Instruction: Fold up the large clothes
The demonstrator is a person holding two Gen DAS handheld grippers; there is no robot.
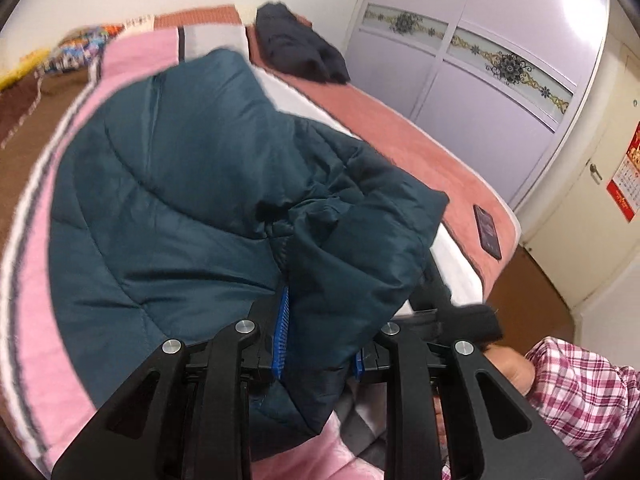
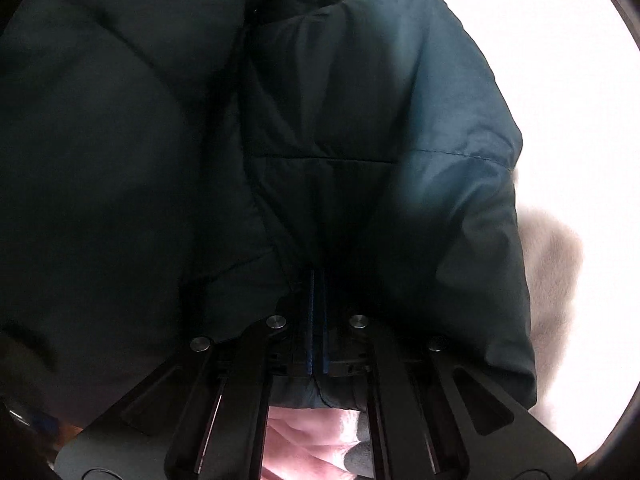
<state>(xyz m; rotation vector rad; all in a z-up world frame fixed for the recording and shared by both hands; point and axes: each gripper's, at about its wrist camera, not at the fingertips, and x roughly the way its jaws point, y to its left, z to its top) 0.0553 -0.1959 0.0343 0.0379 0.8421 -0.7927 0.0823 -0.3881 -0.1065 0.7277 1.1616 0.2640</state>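
One teal padded jacket (image 1: 192,184) is present at centre. One dark garment (image 1: 296,46) lies at twelve o'clock; one phone (image 1: 487,229) at three o'clock. Two grippers: left gripper (image 1: 318,332), right gripper (image 2: 318,320).

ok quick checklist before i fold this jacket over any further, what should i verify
1. Left hand-held gripper shut on the teal jacket: ok, a thick fold sits between its pads.
2. Right hand-held gripper shut on the jacket: ok, pads nearly together on a thin edge.
3. Jacket body lying on the pink blanket: ok.
4. Phone clear of the jacket: ok, apart on the bed edge.
5. Dark garment out of the way: ok, farther back.
6. Sleeves tucked flat: cannot tell, fabric is bunched.
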